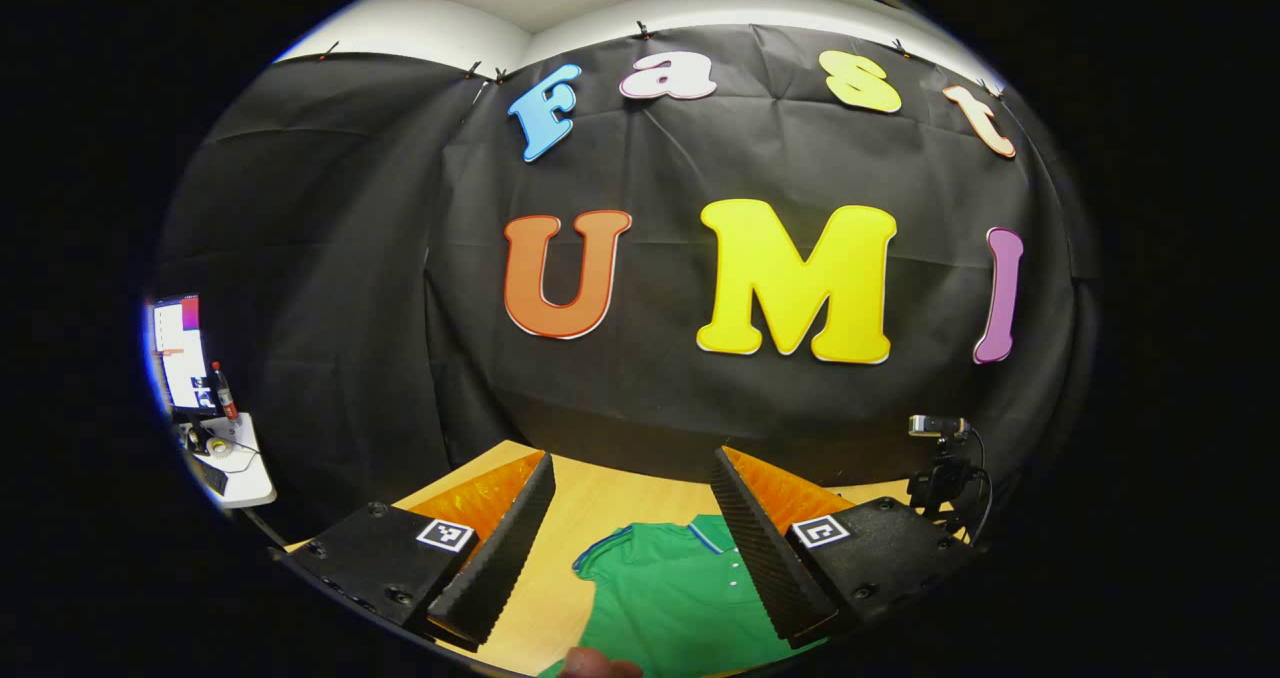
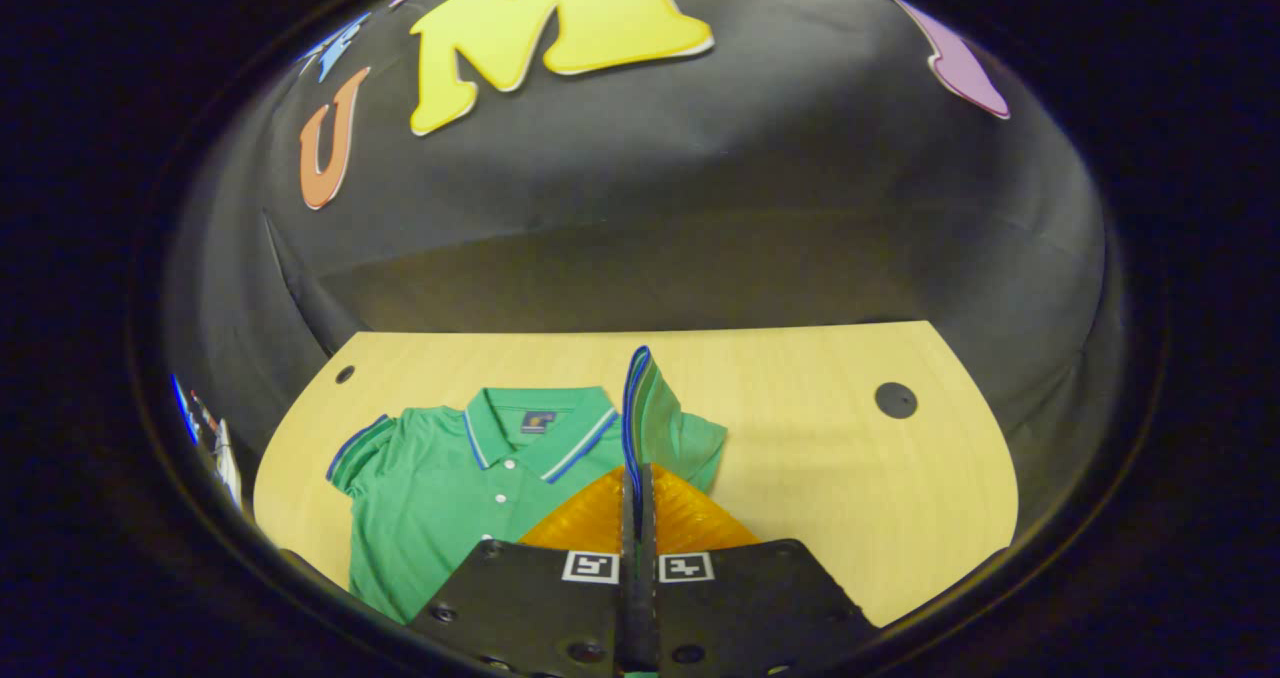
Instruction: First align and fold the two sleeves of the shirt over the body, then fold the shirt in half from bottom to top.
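The right gripper is pinching the shirt's sleeve between pressed-together fingers, lifting its striped cuff edge-on above the wooden table. The left gripper is hovering with fingers spread wide above the collar. The left gripper view is adding a small camera and a monitor.

Each gripper, left and right, has a black body studded with dark screws, a square black-and-white marker on each side, translucent orange panels and ridged fingers.
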Action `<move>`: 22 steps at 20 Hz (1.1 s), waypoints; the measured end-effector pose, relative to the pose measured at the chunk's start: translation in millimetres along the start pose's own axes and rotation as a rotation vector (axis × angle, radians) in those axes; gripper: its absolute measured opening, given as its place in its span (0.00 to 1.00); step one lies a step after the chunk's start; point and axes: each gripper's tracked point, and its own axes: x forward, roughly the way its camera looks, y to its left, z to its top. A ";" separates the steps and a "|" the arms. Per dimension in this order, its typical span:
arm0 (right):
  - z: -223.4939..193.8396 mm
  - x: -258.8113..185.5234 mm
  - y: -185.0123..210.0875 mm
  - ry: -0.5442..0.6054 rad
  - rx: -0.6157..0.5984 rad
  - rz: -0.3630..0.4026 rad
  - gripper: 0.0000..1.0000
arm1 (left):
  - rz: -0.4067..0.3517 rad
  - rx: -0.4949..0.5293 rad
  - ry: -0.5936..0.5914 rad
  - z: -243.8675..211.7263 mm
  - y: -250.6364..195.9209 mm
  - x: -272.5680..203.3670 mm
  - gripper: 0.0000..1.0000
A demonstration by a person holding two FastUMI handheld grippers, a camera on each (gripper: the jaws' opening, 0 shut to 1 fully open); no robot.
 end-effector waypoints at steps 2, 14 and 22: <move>-7.8 12.7 21.9 0.017 -0.015 -0.007 0.00 | 0.015 -0.001 0.008 -3.1 20.9 -4.2 0.99; -20.0 -16.7 75.2 0.002 -0.032 -0.014 0.93 | -0.037 -0.017 0.013 -16.6 75.1 9.1 0.99; 14.4 -133.2 82.9 -0.151 -0.086 -0.043 0.96 | -0.263 -0.025 0.137 -88.1 51.9 59.4 0.99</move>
